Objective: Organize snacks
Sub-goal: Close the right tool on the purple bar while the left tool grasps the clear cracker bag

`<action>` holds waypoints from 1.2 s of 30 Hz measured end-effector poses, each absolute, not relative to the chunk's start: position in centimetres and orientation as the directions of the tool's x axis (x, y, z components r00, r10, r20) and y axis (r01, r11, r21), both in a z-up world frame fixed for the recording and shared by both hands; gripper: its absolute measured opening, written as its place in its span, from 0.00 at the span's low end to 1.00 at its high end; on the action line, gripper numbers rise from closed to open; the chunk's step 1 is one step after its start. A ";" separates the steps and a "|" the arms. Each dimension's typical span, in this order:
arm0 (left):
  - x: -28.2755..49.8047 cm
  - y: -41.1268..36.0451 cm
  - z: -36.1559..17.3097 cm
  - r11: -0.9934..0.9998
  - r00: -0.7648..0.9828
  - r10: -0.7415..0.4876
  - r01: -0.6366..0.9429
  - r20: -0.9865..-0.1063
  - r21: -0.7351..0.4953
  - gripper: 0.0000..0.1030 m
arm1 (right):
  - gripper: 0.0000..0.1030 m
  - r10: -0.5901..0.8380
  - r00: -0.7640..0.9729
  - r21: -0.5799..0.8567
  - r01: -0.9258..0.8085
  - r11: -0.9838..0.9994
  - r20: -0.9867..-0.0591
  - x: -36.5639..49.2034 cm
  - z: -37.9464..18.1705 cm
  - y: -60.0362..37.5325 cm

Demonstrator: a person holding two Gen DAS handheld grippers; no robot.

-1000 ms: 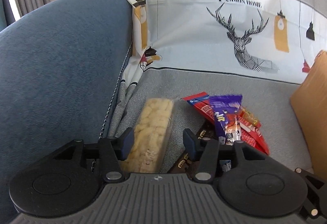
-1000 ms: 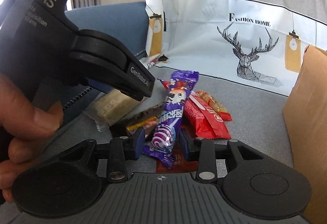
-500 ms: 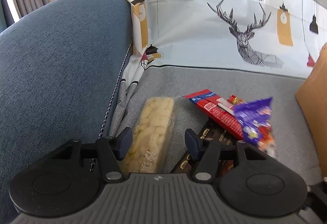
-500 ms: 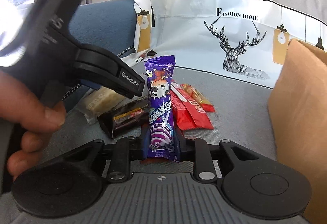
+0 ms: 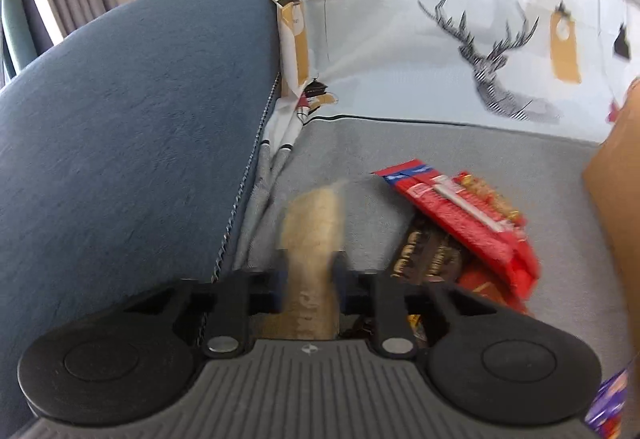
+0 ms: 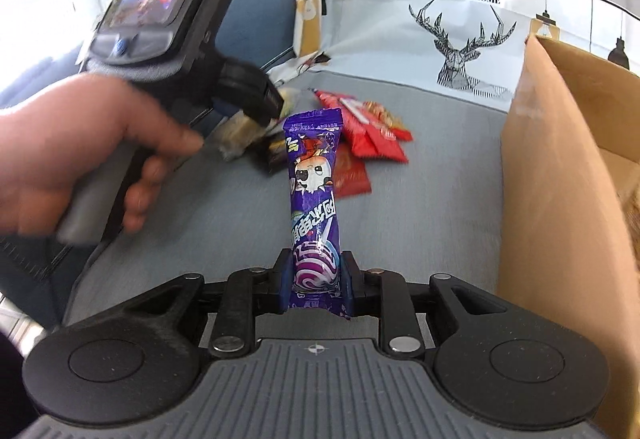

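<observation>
Right tongs [image 6: 315, 285]: clamped on the lower end of a purple candy pack [image 6: 314, 207]. The pack is held upright between both fingers, lifted clear of the grey sofa seat [image 6: 432, 199]. A cardboard box [image 6: 560, 167] is seen just to the right, top open; its contents cannot be made out.

Left tongs [image 5: 310, 275]: closed onto a beige rice cracker bar [image 5: 314, 235], fingers pressed against both its sides. The view is motion-blurred, so it cannot be told whether the bar is raised or lying on the seat. In the right wrist view the left tongs [image 6: 264, 107] are seen from behind, gripped by the left hand [image 6: 92, 155], with the nose down over the snack pile.

The remaining snacks are seen in a loose pile on the seat, right of the bar:
- red wafer pack [image 5: 460, 215], on top, lying diagonally
- small gold-and-red candy strip [image 5: 490, 195], touching the red pack's far edge
- dark brown chocolate bar [image 5: 428, 255], partly under the red pack
- flat red sachet [image 6: 352, 175], at the near side of the pile

The blue sofa armrest [image 5: 132, 127] is seen on the left. A white cover with a deer print [image 5: 492, 79] is draped over the backrest.
</observation>
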State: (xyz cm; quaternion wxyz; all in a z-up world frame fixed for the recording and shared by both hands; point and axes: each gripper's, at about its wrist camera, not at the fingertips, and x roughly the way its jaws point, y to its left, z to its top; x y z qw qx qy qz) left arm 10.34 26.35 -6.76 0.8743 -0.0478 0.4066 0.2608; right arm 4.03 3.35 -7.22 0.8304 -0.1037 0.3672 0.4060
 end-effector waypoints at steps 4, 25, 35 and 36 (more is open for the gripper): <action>8.4 25.8 -5.9 0.872 0.548 0.322 -0.490 -0.772 0.016 0.00 | 0.25 0.589 0.380 0.125 -0.757 0.641 -0.713 2.8 -7.2 1.8; 8.6 25.5 -5.0 0.792 0.545 0.444 -0.610 -0.711 0.026 0.56 | 0.43 0.554 0.361 0.126 -0.744 0.656 -0.750 2.9 -8.7 1.4; 12.9 25.9 -8.4 0.741 0.427 0.518 -0.656 -0.741 0.140 0.77 | 0.49 0.542 0.351 0.136 -0.733 0.666 -0.763 4.5 -9.8 2.6; 13.1 26.2 -8.7 0.733 0.414 0.510 -0.667 -0.754 0.129 0.74 | 0.49 0.541 0.353 0.128 -0.739 0.662 -0.763 4.3 -9.9 2.7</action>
